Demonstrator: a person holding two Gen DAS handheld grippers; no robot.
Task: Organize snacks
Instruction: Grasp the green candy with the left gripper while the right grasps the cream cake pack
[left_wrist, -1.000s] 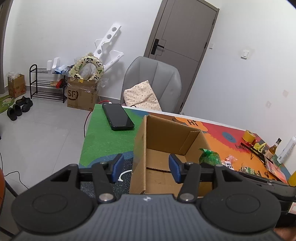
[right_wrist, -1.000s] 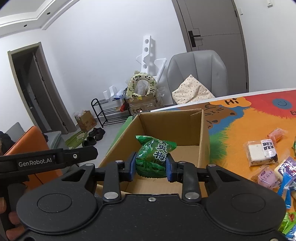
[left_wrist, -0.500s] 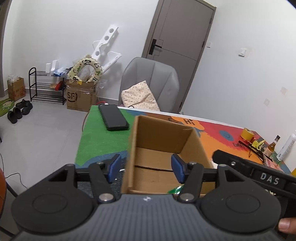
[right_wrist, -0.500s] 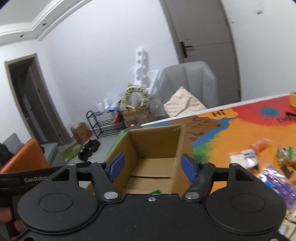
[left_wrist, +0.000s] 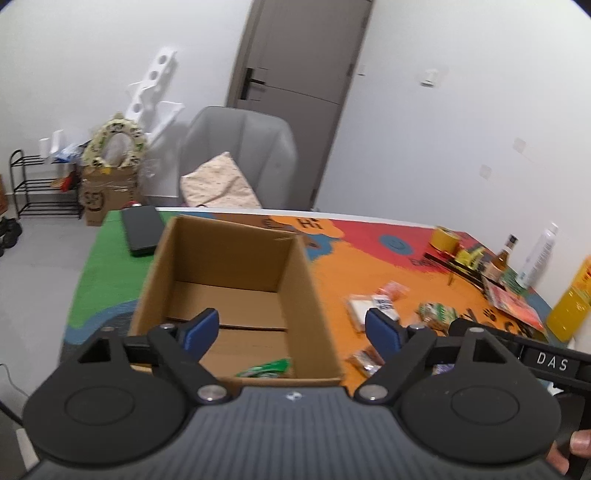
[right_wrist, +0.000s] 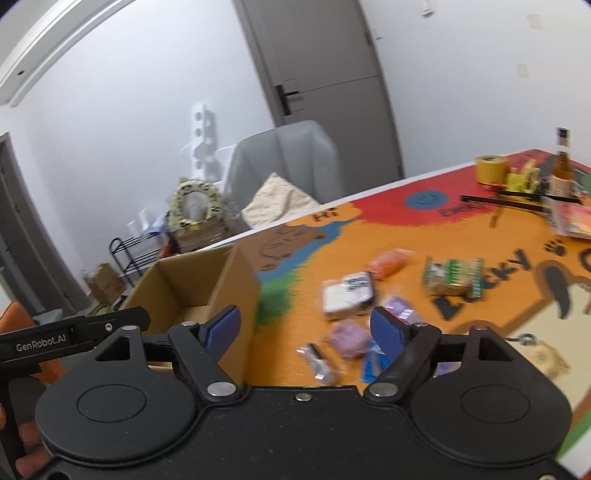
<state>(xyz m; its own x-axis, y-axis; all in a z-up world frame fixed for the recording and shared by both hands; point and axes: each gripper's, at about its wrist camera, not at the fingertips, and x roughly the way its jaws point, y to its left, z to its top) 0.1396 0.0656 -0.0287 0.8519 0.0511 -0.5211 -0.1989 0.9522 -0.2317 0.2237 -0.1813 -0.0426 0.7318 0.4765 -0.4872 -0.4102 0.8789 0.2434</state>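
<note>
At twelve o'clock from your left gripper (left_wrist: 291, 328), the corrugated cardboard box (left_wrist: 236, 291) holds a crinkly green packet (left_wrist: 266, 367); your right gripper (right_wrist: 306, 326) faces glossy wrappers (right_wrist: 349, 293). Both jaws are opening, empty.

One cardboard box (left_wrist: 236, 280) on the desk (left_wrist: 369, 258), with one green snack bag (left_wrist: 264, 367) inside. One black phone (left_wrist: 142, 229). Loose on the desk: one orange packet (right_wrist: 389, 260), one white-and-dark packet (right_wrist: 347, 295), one green-striped packet (right_wrist: 452, 277), one purple pouch (right_wrist: 349, 338), one blue wrapper (right_wrist: 373, 360), one clear wrapper (right_wrist: 317, 360); further packets too blurred to count. One tape roll (right_wrist: 491, 168), one brown bottle (right_wrist: 562, 162), one white bottle (left_wrist: 537, 254), one yellow bottle (left_wrist: 572, 299). One grey chair (left_wrist: 240, 155) with one cushion (left_wrist: 219, 182).
</note>
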